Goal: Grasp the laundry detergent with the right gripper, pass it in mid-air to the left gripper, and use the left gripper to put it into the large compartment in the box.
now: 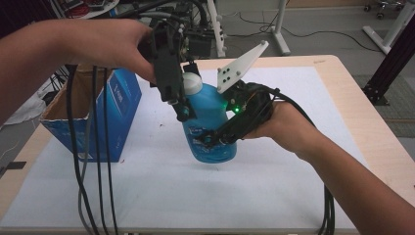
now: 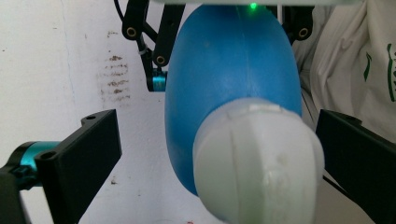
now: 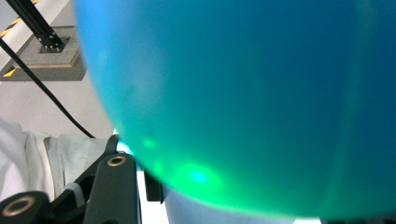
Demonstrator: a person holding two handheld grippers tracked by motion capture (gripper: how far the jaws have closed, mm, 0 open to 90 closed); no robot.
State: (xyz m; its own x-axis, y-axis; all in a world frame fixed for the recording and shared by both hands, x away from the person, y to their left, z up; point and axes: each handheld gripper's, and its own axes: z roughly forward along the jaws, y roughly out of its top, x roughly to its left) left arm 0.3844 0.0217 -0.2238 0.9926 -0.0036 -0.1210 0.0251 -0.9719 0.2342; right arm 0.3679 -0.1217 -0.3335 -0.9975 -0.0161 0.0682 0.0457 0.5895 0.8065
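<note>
A blue bottle (image 1: 209, 115) with a white cap (image 1: 192, 83) is tilted over the middle of the white mat, cap up and leaning left. My right gripper (image 1: 218, 134) comes in from the right and is shut on the bottle's lower body; its green light glows on the blue plastic (image 3: 201, 177). My left gripper (image 1: 188, 100) reaches down from above. In the left gripper view its two black jaws stand open on either side of the cap (image 2: 257, 158), the left one well clear and the right one close to the cap's edge.
An open blue cardboard box (image 1: 105, 115) stands at the table's left edge. Black cables (image 1: 93, 171) hang from the left gripper across the front left. The white mat (image 1: 293, 186) covers most of the wooden table. A black frame post (image 1: 391, 54) stands off the right side.
</note>
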